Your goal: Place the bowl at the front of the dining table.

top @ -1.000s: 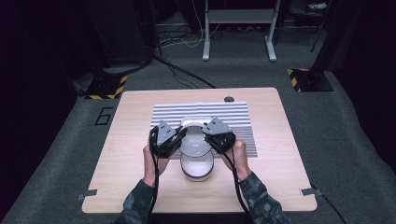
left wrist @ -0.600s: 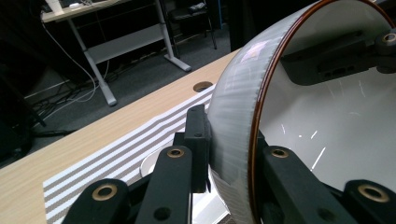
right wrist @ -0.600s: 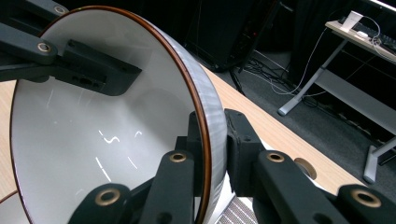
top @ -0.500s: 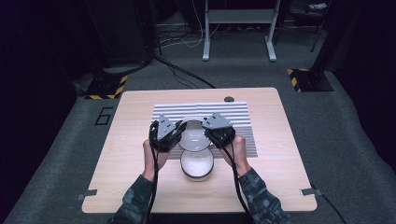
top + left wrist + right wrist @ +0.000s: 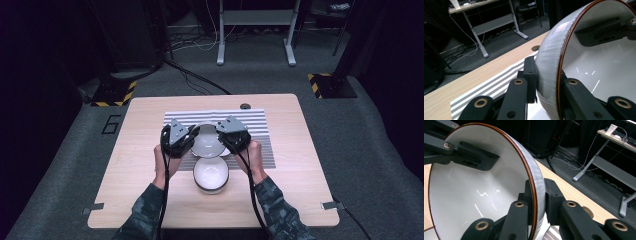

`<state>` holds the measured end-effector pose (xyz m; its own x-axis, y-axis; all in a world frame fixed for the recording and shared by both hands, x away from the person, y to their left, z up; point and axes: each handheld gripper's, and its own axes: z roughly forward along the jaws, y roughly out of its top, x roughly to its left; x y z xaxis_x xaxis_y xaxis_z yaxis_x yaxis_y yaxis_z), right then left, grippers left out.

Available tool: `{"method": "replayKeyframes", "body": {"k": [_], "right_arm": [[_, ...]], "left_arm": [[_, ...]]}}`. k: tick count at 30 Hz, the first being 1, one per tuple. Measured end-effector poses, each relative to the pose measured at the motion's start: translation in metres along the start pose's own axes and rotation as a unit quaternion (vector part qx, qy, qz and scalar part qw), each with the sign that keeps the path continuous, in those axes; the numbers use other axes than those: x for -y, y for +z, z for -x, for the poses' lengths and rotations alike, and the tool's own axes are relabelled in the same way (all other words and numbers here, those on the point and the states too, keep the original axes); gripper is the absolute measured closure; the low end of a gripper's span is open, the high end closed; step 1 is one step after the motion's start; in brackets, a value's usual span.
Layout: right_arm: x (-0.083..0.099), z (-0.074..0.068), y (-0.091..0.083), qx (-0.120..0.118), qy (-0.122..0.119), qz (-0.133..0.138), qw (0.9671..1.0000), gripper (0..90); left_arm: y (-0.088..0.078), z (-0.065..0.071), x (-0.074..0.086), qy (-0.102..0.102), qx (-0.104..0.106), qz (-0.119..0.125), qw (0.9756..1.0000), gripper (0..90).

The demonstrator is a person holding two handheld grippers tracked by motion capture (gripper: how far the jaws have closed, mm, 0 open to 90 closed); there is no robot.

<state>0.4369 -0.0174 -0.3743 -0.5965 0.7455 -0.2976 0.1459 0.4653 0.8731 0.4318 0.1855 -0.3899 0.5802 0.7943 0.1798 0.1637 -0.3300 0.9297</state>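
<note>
A white bowl with a brown rim (image 5: 209, 143) hangs over the striped mat (image 5: 255, 127), held from both sides. My left gripper (image 5: 192, 139) is shut on its left rim. In the left gripper view the jaws (image 5: 546, 80) pinch the wall of the bowl (image 5: 599, 70), one jaw outside and one inside. My right gripper (image 5: 226, 139) is shut on the opposite rim, and in the right gripper view its jaws (image 5: 537, 197) clamp the bowl (image 5: 474, 195) the same way. A second, similar bowl (image 5: 211, 175) stands on the table just in front of the held one.
The wooden table (image 5: 135, 165) has a round cable hole (image 5: 245, 106) behind the mat. Past the far edge lie floor cables (image 5: 195, 80), a grey desk frame (image 5: 255, 30) and yellow-black floor markers (image 5: 114, 95).
Both grippers have carried the upper bowl up and away from the lower bowl, toward the mat. The lower bowl now shows whole on the table.
</note>
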Motion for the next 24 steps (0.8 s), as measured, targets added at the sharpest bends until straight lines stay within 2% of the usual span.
{"method": "replayKeyframes", "body": {"k": [6, 12, 16, 24], "right_arm": [[0.000, 0.000, 0.005, 0.001, 0.002, -0.001, 1.0000, 81.9], [-0.002, 0.003, 0.012, 0.000, -0.003, -0.002, 1.0000, 81.8], [-0.001, 0.005, 0.016, -0.005, 0.003, 0.001, 1.0000, 81.9], [0.000, 0.008, 0.028, -0.011, 0.001, -0.004, 0.9999, 82.0]], "left_arm": [[0.003, -0.004, 0.001, 0.004, -0.003, -0.004, 1.0000, 80.6], [0.007, -0.008, 0.002, 0.000, -0.006, -0.001, 1.0000, 80.7], [0.010, -0.010, 0.002, 0.001, -0.009, -0.004, 0.9999, 80.7], [0.017, -0.017, 0.005, -0.009, -0.011, -0.012, 0.9998, 80.8]]}}
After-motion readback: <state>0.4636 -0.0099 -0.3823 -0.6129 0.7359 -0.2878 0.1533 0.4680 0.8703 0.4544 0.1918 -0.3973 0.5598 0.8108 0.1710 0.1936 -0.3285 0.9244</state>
